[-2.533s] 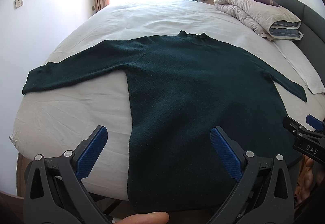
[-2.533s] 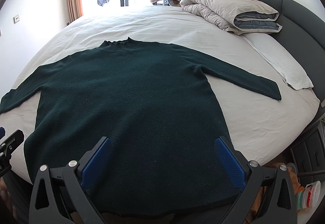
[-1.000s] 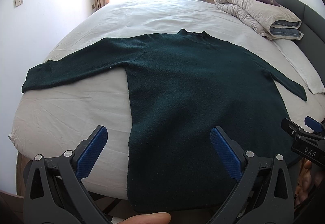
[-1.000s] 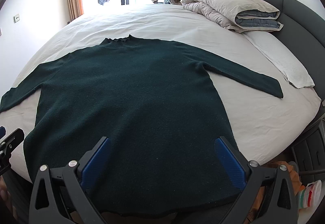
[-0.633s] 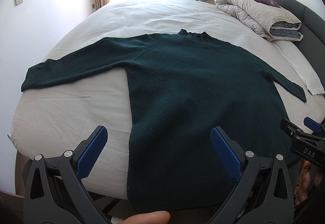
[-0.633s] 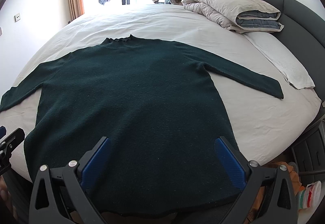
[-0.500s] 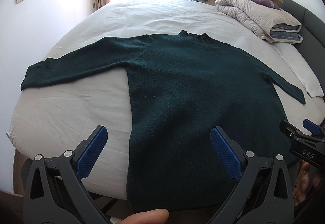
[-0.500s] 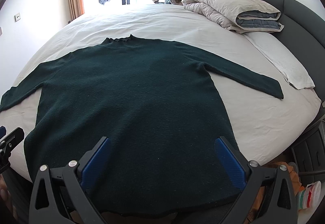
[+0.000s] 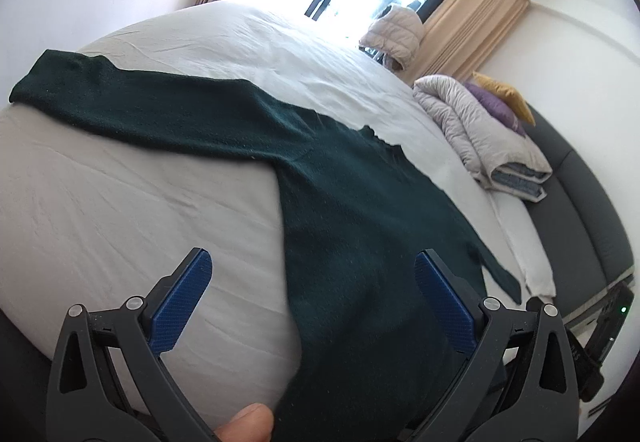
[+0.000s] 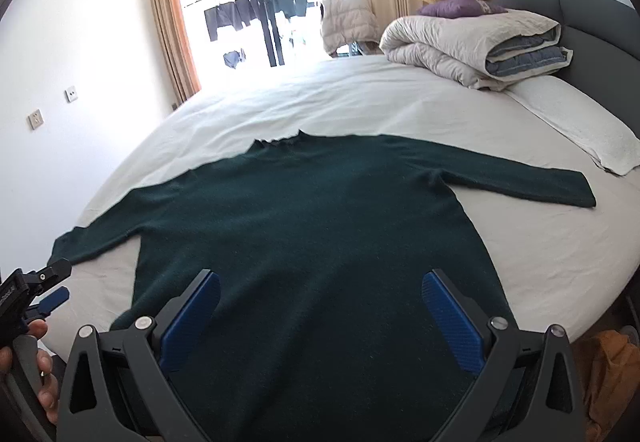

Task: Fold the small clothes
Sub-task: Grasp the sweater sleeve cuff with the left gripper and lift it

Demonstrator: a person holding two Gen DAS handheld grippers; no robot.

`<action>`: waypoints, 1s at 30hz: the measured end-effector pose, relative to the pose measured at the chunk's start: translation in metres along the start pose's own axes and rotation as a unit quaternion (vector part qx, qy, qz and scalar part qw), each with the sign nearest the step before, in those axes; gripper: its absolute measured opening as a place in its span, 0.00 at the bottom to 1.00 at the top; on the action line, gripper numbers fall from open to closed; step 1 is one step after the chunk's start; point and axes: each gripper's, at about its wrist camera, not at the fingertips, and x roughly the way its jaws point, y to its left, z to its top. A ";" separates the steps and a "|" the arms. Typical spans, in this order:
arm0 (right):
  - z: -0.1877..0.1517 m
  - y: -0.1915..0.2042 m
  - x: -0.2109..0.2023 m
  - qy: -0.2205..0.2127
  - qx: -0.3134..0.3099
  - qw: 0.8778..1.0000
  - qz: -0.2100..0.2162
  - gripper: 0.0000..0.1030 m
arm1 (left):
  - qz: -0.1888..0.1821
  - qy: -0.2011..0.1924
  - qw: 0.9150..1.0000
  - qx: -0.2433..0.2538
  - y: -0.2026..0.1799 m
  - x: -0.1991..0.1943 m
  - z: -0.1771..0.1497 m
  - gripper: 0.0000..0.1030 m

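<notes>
With the dark green knit sweater (image 10: pixel 312 242) flat on the white bed sheet (image 10: pixel 540 254), nothing folded yet.
Left gripper (image 9: pixel 312 306) and right gripper (image 10: pixel 320 314) both spread wide, empty; pinch each sleeve cuff, fold inward evenly.

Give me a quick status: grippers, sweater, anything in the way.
Left gripper open, right gripper open, both empty. Dark green sweater flat on the bed, sleeves spread, unfolded. Nothing on it.
</notes>
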 end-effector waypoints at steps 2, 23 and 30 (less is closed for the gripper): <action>0.005 0.006 0.001 -0.014 -0.001 1.000 0.013 1.00 | 0.011 -0.023 0.999 -0.023 0.025 -0.004 0.013 1.00; 0.019 0.059 0.028 -0.010 -0.026 0.996 0.085 0.85 | -0.071 -0.160 0.904 -0.390 0.246 0.033 0.110 0.82; 0.017 0.045 0.032 -0.009 -0.005 0.997 0.079 0.83 | -0.065 -0.144 0.892 -0.424 0.284 0.053 0.114 0.09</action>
